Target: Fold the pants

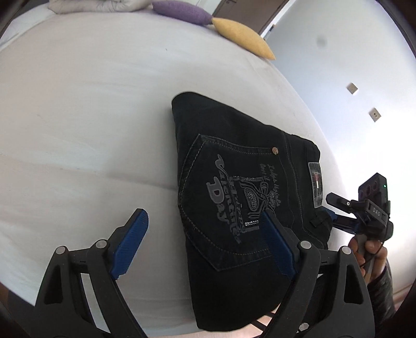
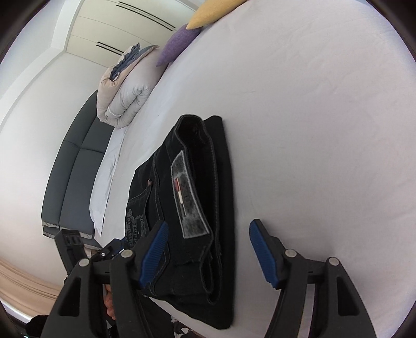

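Observation:
Black jeans [image 1: 234,161] lie folded in a compact stack on the white bed sheet [image 1: 78,117], back pocket with grey lettering facing up. My left gripper [image 1: 204,218] is open above the stack's near left edge, with one blue pad [image 1: 275,241] over the denim and the other over bare sheet. In the right wrist view the jeans [image 2: 197,161] show their waistband and grey patch. My right gripper [image 2: 208,225] is open too, straddling the waistband end without pressing it. A hand [image 1: 369,249] holds the right gripper at the stack's right side.
A purple pillow [image 1: 182,11] and a yellow pillow [image 1: 244,36] lie at the far edge of the bed. A rolled duvet [image 2: 122,91] sits beside them, with a dark padded panel [image 2: 75,169] behind it. White wall with two sockets [image 1: 374,114] lies to the right.

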Motion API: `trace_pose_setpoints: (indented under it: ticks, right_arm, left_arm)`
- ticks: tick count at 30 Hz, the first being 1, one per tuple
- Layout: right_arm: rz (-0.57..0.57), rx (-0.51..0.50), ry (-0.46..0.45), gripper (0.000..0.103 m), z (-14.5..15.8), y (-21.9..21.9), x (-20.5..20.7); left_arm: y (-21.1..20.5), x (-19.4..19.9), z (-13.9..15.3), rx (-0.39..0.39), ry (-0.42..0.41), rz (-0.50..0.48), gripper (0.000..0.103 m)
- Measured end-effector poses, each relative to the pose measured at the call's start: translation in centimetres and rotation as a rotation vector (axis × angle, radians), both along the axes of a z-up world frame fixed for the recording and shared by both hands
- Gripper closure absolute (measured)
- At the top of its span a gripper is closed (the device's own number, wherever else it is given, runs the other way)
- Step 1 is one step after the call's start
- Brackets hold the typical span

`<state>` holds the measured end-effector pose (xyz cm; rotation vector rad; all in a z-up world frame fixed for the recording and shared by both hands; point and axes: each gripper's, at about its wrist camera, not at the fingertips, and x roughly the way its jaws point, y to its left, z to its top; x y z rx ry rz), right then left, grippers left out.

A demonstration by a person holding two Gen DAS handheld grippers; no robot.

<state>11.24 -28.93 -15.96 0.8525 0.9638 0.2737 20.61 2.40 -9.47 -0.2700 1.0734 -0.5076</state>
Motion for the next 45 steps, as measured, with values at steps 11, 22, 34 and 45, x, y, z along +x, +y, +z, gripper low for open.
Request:
trace_pose_setpoints:
  ticks: [11,22,34,45]
  right_arm:
    - [0.05,-0.044,0.027,0.042,-0.5,2.4,3.0]
    - [0.046,-0.046,0.029,0.062,-1.2,2.3,3.4]
    - [0.074,-0.403,-0.025,0.076,2.5,6.7,2.7]
    - [0.082,-0.564,-0.14,0.083,5.6,9.9,0.4]
  left_arm:
    - [-4.8,1.8,-1.3,0.163,0.017,-0.117,0.02]
    - [-4.7,1.8,-1.1,0.164,0.008,-0.119,0.036]
    - [-4.2,1.2,0.2,0.121,0.006,-0.095,0.063]
    - [-2.7,0.2,1.7,0.088,-0.016,-0.071,0.08]
